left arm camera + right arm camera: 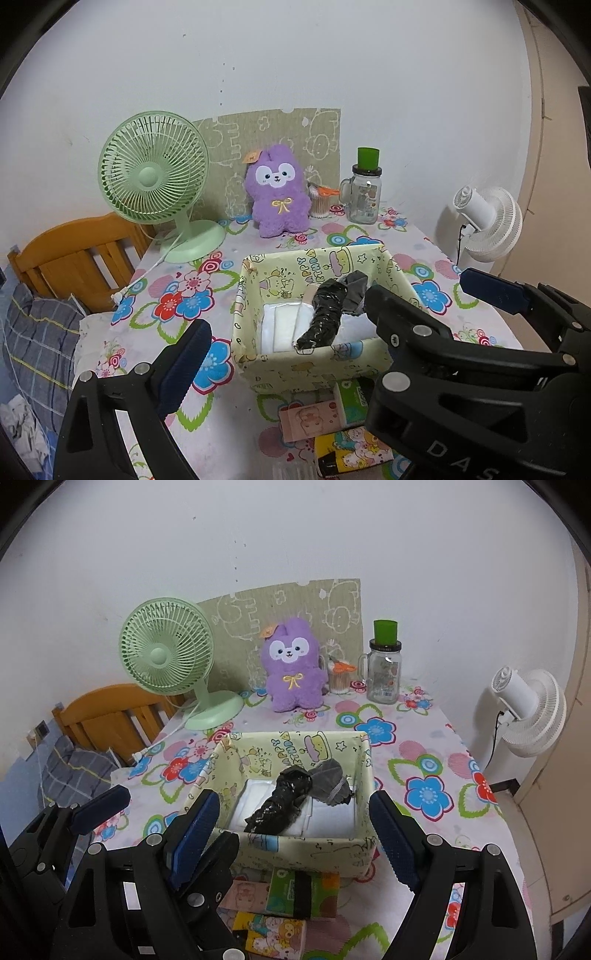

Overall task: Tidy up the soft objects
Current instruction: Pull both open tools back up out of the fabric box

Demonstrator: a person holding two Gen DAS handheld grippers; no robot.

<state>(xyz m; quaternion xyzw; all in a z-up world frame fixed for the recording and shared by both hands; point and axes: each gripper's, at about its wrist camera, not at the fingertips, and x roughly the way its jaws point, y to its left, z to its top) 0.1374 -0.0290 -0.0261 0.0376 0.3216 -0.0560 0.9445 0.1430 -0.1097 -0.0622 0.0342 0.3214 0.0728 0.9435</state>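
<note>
Hovering side by side over the table's near edge, the left gripper [280,350] and right gripper [295,819] both stood with jaws wide apart and nothing between them. The patterned box [295,843] at mid-table already held a black bundle [280,799] and grey cloth [330,777]. Small soft packs [303,891] lay before the box, apparently next (a downward reach needed).

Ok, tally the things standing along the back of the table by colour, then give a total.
Green: 1, the desk fan
Purple: 1, the plush toy
Clear: 2, the swab tub and the glass mug jar with its green top
Total: 4
</note>
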